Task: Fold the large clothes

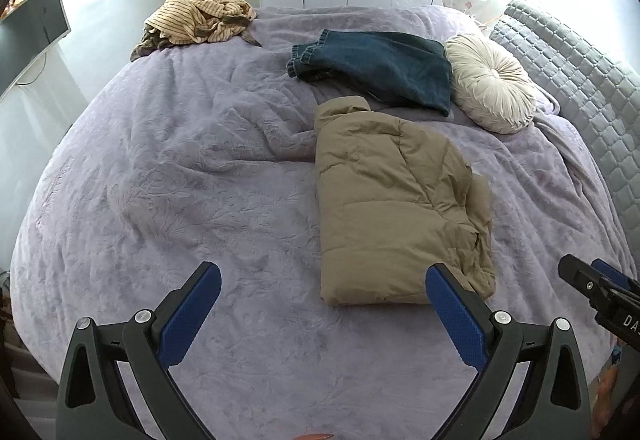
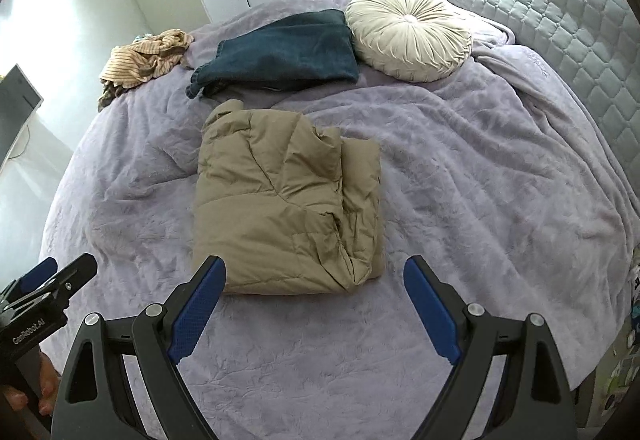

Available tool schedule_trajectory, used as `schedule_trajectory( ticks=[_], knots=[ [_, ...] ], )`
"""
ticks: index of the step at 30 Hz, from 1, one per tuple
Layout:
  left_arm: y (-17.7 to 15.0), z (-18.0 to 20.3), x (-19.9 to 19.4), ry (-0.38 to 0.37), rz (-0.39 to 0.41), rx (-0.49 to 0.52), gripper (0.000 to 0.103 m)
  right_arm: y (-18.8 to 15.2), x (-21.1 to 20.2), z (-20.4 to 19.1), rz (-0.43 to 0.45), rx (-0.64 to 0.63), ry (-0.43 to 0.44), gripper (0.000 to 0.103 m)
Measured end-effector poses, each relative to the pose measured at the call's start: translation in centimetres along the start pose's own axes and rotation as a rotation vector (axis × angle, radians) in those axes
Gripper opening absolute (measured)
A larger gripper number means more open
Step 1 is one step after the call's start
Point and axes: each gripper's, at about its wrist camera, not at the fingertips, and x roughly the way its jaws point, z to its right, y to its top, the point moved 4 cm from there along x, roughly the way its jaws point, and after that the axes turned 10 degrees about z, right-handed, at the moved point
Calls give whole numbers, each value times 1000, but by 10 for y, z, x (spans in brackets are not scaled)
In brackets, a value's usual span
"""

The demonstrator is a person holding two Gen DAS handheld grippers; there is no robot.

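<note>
We see a tan puffy jacket (image 2: 286, 199), folded into a thick rectangle, lying on a lavender bed (image 2: 460, 167). Its long axis runs straight away from us. It sits just ahead of the right hand-held gripper (image 2: 314, 310), slightly toward its left finger, and ahead and to the right of the left hand-held gripper (image 1: 322, 314). We judge the right one nearer. Both stand wide apart, holding nothing. Beyond the jacket lie folded dark jeans (image 2: 276, 55), a round cream cushion (image 2: 408, 31), and, farther left, a crumpled striped garment (image 2: 144, 57).
</note>
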Motion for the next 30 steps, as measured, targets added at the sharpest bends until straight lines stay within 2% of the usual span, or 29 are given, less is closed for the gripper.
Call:
schedule_trajectory(
  ticks=[9,30],
  knots=[
    [1,6,-7,25,27,36,103,2,-6,3,12,6,-11,92],
    [1,9,-10,31,25,40,103,5,-6,4,13,7,-5,92]
  ],
)
